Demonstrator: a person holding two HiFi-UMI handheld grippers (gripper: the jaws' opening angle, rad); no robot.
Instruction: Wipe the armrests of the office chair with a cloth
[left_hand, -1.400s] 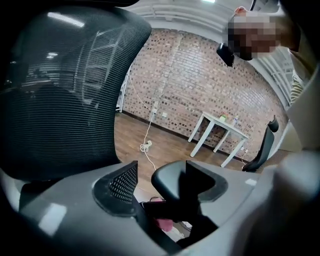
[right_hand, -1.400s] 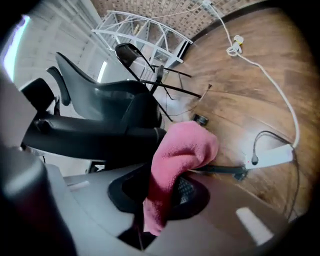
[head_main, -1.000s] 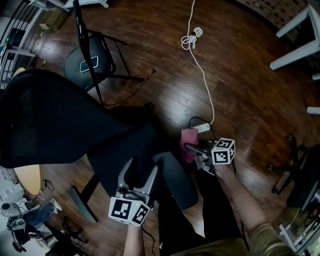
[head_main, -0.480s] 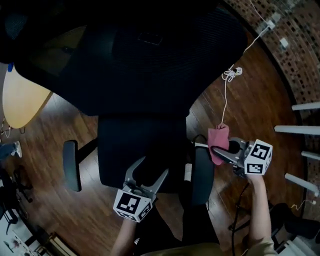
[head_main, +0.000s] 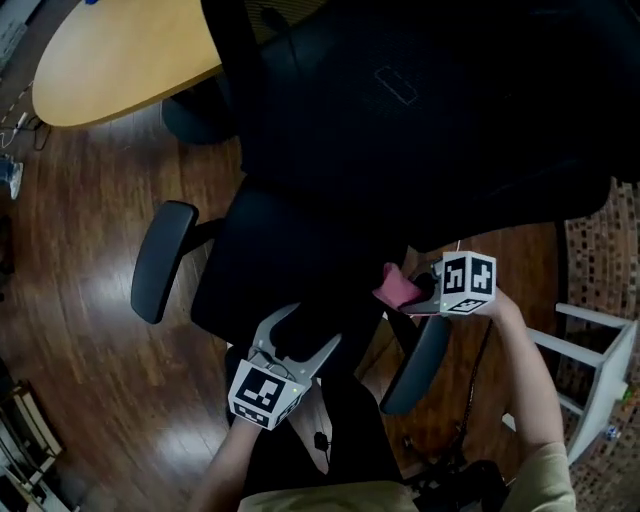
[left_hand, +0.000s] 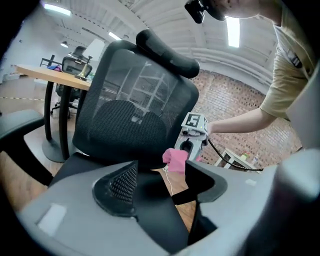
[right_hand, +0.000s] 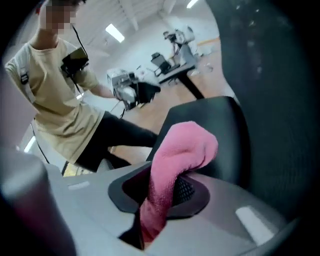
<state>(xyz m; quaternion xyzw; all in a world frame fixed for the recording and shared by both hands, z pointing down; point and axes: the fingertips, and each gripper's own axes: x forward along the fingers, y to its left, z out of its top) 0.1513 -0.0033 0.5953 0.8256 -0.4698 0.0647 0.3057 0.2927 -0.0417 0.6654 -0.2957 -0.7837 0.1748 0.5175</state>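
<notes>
— Dark wood floor, office chair seen from above?
— Yes. Left gripper at the seat's front, right gripper near an armrest.
— Left gripper view?
— Released: jaws apart, just narrowed slightly, pinching nothing.
— Right gripper view?
— Clenched on the pink cloth, armrest just behind.

The cloth is pink and terry-like, bunched into a fold and clamped between the jaws of the right gripper, with its rounded loop standing out past the jaw tips. The office chair is black, and its nearer armrest, a long dark pad, lies just beside and below that gripper; contact between pad and cloth cannot be determined. The other armrest lies well apart from the gripper, on the chair's far side.
</notes>
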